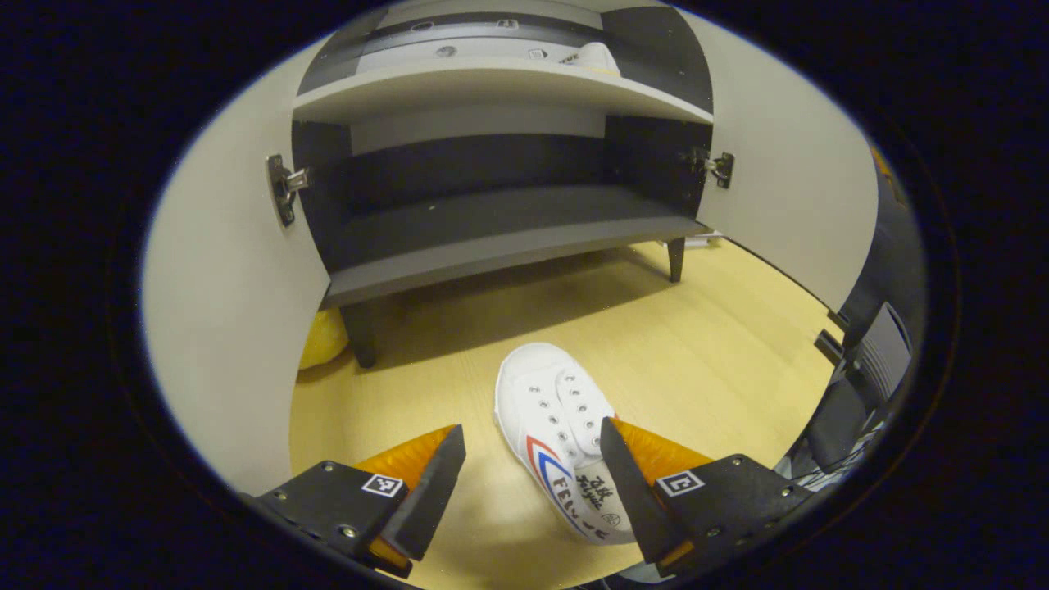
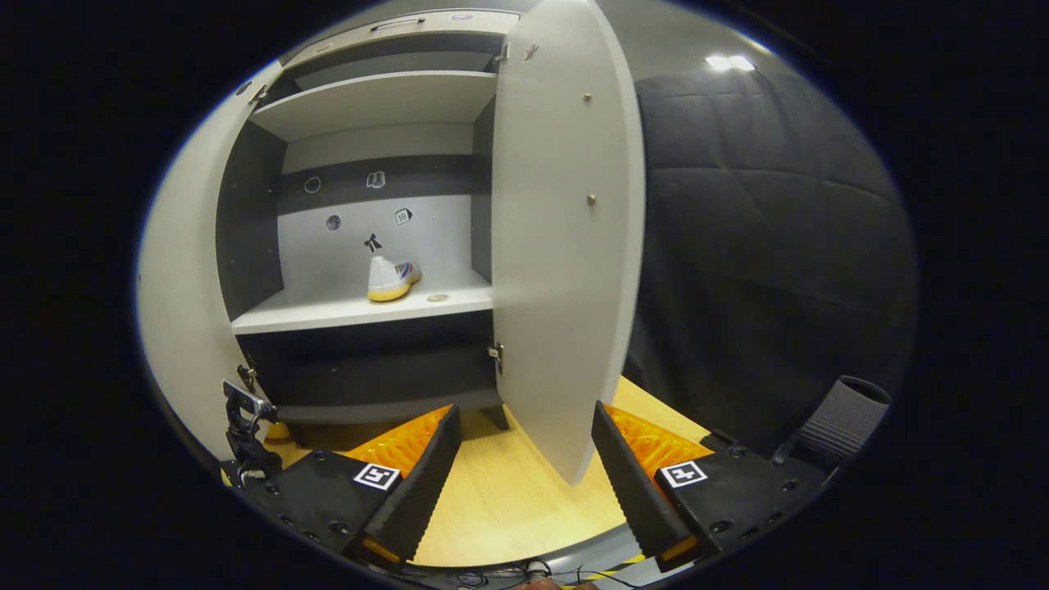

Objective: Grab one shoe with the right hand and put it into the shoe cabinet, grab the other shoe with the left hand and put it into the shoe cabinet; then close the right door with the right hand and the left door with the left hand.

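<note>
Right gripper at bottom of frame, jaws spread, nothing between them. Shoe cabinet upper left, both doors open; right door stands centre frame. One white shoe rests on the middle shelf.

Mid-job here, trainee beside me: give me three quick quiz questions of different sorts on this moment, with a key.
1. True or false: the left gripper is shut on the shoe on the floor.
2. Where is the other shoe? A) middle shelf B) floor C) in the right gripper
3. Fill in: both cabinet doors, including the right door, stand ____.

Key: 1 false, its fingers are apart; 2 A; 3 open.
</note>
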The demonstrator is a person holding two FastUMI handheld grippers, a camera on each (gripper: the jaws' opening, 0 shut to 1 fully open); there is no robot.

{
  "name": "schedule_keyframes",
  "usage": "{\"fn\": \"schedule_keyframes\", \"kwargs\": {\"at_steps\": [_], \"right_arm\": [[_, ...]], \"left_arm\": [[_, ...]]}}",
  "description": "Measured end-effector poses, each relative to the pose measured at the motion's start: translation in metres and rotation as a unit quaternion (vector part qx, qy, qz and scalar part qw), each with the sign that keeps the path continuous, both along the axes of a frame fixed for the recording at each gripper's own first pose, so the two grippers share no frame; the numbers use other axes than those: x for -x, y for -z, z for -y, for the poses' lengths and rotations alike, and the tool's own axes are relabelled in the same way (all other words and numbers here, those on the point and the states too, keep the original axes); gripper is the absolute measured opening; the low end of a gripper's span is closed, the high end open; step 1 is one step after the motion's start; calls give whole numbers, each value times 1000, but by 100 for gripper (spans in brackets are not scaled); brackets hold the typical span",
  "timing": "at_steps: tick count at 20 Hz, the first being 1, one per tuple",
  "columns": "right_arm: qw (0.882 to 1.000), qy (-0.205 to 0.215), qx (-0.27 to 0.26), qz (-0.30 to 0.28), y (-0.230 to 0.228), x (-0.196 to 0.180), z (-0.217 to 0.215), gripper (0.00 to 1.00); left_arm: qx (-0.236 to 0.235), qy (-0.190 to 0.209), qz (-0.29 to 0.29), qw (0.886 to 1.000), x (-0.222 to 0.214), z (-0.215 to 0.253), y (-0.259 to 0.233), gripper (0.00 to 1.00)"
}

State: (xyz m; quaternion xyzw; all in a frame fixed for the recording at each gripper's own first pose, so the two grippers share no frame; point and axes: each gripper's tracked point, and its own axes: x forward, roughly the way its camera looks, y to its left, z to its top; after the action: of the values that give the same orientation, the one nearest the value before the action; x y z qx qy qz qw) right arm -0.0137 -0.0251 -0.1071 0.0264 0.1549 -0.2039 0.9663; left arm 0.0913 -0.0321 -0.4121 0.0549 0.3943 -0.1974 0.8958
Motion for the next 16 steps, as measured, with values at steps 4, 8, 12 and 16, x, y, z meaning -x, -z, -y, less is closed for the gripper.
{"fn": "schedule_keyframes", "kwargs": {"at_steps": [4,8,12,16], "right_arm": [[998,52,-10,-15,9,44,20,99],[995,91,-14,-30,17,70,38,99],[993,114,-16,-36,20,86,57,100],[992,118,-20,-47,28,87,68,100]], "left_arm": [[-7,15,-21,1000,4,-1,20,93],[-15,24,-44,999,13,0,38,69],[-6,24,-51,998,11,3,39,69],[14,32,-103,994,19,7,47,55]]}}
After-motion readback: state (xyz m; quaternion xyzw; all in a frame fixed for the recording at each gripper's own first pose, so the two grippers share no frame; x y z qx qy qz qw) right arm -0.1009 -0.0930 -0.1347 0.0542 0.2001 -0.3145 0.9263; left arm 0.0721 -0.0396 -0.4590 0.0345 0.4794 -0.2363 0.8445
